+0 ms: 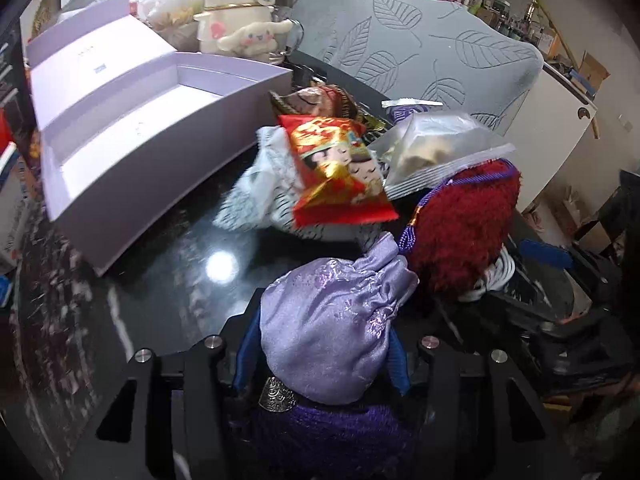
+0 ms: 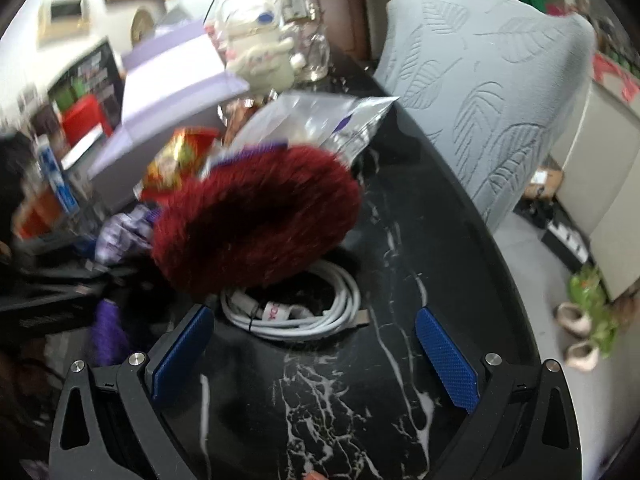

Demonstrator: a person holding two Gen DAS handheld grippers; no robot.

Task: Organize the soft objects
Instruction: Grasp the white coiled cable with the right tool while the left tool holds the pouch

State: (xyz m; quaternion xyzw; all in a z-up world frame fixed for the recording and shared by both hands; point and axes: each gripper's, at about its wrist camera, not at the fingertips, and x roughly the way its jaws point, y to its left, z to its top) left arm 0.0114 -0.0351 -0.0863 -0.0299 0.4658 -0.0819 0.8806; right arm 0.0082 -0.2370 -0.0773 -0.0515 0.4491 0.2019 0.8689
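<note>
My left gripper [image 1: 320,344] is shut on a lilac satin drawstring pouch [image 1: 332,320] with a purple tassel [image 1: 320,428] hanging below it, held above the black marble table [image 1: 160,280]. Ahead lie a red furry pouch [image 1: 460,224], a red and gold snack packet [image 1: 340,168], a clear plastic bag [image 1: 436,152] and a grey-white fluffy item [image 1: 256,196]. An open lilac box [image 1: 132,140] stands at the left. My right gripper [image 2: 316,344] is open and empty, just in front of a coiled white cable [image 2: 296,308] and the red furry pouch [image 2: 256,220].
A cream plush toy [image 1: 240,28] sits behind the box. A grey leaf-patterned chair back [image 1: 420,56] stands past the table's far edge and also shows in the right wrist view [image 2: 500,92]. The table edge [image 2: 500,260] curves at the right, with floor and slippers [image 2: 576,340] beyond.
</note>
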